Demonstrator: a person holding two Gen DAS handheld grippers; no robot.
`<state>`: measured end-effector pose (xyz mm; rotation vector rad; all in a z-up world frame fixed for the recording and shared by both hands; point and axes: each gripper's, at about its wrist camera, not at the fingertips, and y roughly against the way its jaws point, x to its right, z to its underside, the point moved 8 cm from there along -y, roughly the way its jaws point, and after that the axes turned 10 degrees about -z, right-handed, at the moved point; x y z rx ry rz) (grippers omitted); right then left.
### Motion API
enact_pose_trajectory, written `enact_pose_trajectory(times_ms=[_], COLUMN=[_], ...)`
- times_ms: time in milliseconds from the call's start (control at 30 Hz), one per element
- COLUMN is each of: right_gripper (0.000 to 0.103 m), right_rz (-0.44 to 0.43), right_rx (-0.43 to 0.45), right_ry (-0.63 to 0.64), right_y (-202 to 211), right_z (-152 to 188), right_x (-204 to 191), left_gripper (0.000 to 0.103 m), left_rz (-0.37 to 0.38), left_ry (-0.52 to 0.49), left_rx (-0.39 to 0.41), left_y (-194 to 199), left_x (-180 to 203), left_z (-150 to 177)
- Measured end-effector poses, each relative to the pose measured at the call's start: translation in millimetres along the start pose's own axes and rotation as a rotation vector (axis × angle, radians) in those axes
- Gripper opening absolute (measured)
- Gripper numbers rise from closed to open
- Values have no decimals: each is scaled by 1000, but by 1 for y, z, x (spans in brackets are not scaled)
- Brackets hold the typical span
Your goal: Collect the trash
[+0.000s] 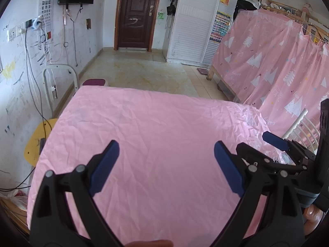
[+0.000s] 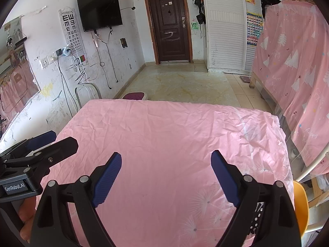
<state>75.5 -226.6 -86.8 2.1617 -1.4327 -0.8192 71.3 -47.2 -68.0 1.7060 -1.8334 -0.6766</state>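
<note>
- Left claw: spread wide, gripping nothing, poised over pink cloth on table.
- Right claw: likewise wide apart, nothing between its blue pads.
- Both claws side by side, near edge.
- Trash: none discernible on cloth in either view.
- Beyond: tiled floor, dark door.

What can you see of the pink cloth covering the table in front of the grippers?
The pink cloth looks like thin, heavily creased fabric, spread flat over the tabletop and draping over its edges. It is plain pink over most of its surface, with white dandelion prints near its right side. Nothing lies on the visible part. The left hand-held gripper and the right hand-held gripper are both open above it; whether they touch it cannot be told. A yellow chair sits at its left edge.
</note>
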Motion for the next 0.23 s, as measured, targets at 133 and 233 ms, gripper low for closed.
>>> enact_pose_trajectory(times_ms=[133,233], right_gripper=[79,78], right_rz=[0,1], right_rx=[0,0], right_ry=[0,0], right_y=[0,0], right_z=[0,0], right_x=[0,0], left_gripper=[89,89], left_rz=[0,1], left_ry=[-1,0], left_rx=[0,0], left_y=[-1,-1], left_x=[-2,-1], left_z=[1,0])
